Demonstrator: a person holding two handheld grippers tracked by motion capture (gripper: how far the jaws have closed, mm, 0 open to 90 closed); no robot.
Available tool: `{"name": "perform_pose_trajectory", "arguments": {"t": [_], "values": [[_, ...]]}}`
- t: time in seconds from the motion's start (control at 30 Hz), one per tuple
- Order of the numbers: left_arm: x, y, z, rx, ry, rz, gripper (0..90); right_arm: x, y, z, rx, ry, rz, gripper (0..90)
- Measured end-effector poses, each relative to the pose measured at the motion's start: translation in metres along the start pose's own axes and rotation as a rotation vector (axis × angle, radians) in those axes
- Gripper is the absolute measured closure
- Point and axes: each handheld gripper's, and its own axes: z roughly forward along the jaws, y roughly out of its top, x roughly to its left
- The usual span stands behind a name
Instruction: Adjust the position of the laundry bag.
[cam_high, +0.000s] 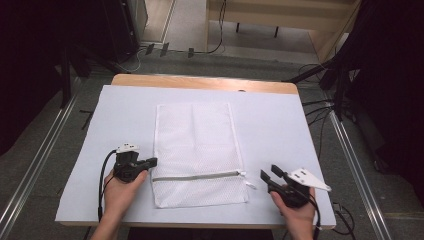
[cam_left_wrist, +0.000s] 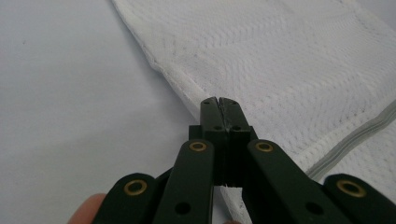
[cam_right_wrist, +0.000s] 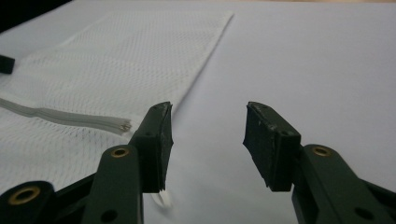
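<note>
My left gripper (cam_left_wrist: 218, 103) pressed together at the mesh bag's (cam_high: 197, 150) left edge, whether it pinches fabric hard to tell, one bag mid-table, one zipper (cam_high: 197, 175), my right gripper (cam_high: 268, 175) apart beside the zipper's right end.

The table (cam_high: 280, 130) wears a pale white cover, with a strip of bare wood (cam_high: 200, 81) showing along its far edge at twelve o'clock. Grey carpet floor (cam_high: 45, 165) runs all round it, crossed by metal rails (cam_high: 30, 172) at nine and three o'clock — black cables (cam_high: 320, 107) trail off at two. Dark curtains (cam_high: 30, 50) close in both sides, and a light wooden bench (cam_high: 280, 15) stands beyond at one o'clock.
</note>
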Motion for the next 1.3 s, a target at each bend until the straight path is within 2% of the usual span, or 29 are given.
{"name": "perform_pose_trajectory", "arguments": {"t": [0.1,0.17,0.23,0.3,0.37,0.4,0.47,0.53,0.6,0.77,0.87,1.07,1.1,1.2,1.23,1.3], "values": [[0.000,-0.001,0.002,0.001,-0.002,-0.006,90.0,0.010,0.017,0.029,0.024,0.007,0.028,57.8],[-0.002,-0.002,0.002,-0.002,0.000,-0.002,90.0,0.015,0.025,0.053,0.068,0.009,0.020,58.3],[-0.004,-0.002,0.001,-0.003,0.005,0.011,90.0,0.018,0.030,0.074,0.119,0.048,0.049,56.8],[-0.004,-0.003,0.000,-0.003,0.004,0.013,90.0,0.021,0.029,0.092,0.191,0.026,0.064,50.8],[-0.003,-0.003,0.000,-0.014,-0.002,0.001,90.0,0.024,0.025,0.102,0.255,0.008,0.070,52.4],[-0.002,-0.003,-0.001,-0.016,-0.001,0.000,90.0,0.027,0.023,0.103,0.251,-0.009,0.058,55.2],[-0.002,-0.003,0.000,-0.018,-0.002,0.000,90.0,0.034,0.021,0.102,0.254,-0.064,-0.013,69.7],[-0.004,-0.002,0.002,-0.021,-0.002,0.004,90.0,0.035,0.021,0.099,0.269,-0.070,-0.027,82.3],[-0.007,-0.001,0.004,-0.022,0.004,0.011,90.0,0.032,0.021,0.095,0.280,-0.054,-0.016,89.4],[-0.010,-0.001,0.007,-0.019,0.007,0.019,90.0,0.028,0.015,0.081,0.273,-0.041,-0.006,90.0],[-0.014,-0.001,0.010,-0.016,0.006,0.023,90.0,0.026,0.010,0.071,0.259,-0.045,0.011,90.0],[-0.020,-0.002,0.016,-0.006,0.005,0.040,90.0,0.022,0.002,0.056,0.247,-0.053,0.010,90.0],[-0.020,-0.002,0.016,-0.008,0.006,0.041,90.0,0.021,0.001,0.054,0.239,-0.041,0.015,86.2],[-0.018,-0.003,0.012,-0.036,0.009,0.026,90.0,0.018,0.002,0.047,0.203,-0.025,0.004,66.9],[-0.018,-0.004,0.010,-0.047,0.015,0.020,88.2,0.016,0.002,0.043,0.187,-0.015,0.000,62.3],[-0.015,-0.004,0.007,-0.066,0.020,0.002,77.9,0.013,0.002,0.032,0.162,-0.007,0.004,54.8]]}}
